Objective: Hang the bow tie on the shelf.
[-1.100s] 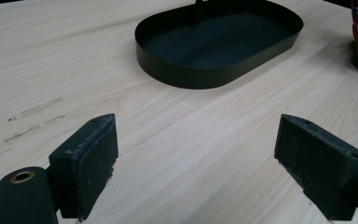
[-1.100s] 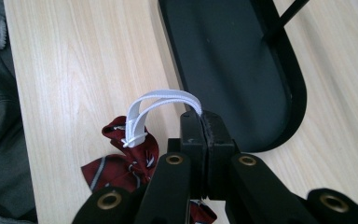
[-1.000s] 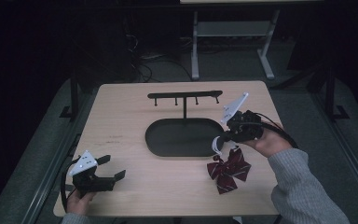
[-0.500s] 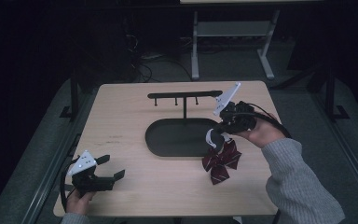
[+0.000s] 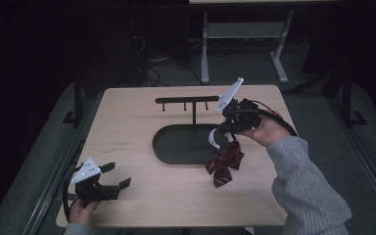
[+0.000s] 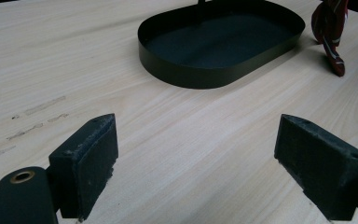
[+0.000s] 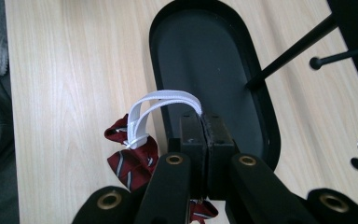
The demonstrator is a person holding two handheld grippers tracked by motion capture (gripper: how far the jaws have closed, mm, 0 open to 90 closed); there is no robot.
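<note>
A dark red striped bow tie (image 5: 223,164) hangs by its white elastic strap (image 5: 216,139) just right of the black oval tray (image 5: 176,144). My right gripper (image 5: 223,129) is shut on that strap, held above the tray's right end. In the right gripper view the jaws (image 7: 207,122) are pressed together on the strap (image 7: 158,100), with the bow tie (image 7: 130,163) below them. My left gripper (image 5: 120,174) rests open at the table's front left corner. Its fingers (image 6: 88,158) stand wide apart over bare wood, with nothing between them.
A black post rises from the tray to a T-bar with several pegs (image 5: 186,100), close behind the right gripper. In the left gripper view the tray (image 6: 191,77) lies ahead and the bow tie (image 6: 328,28) is at the far right. The table's front edge is near the left hand.
The right gripper has carried the bow tie up and to the left, from the open table toward the tray's right end. The left gripper has stayed put.
</note>
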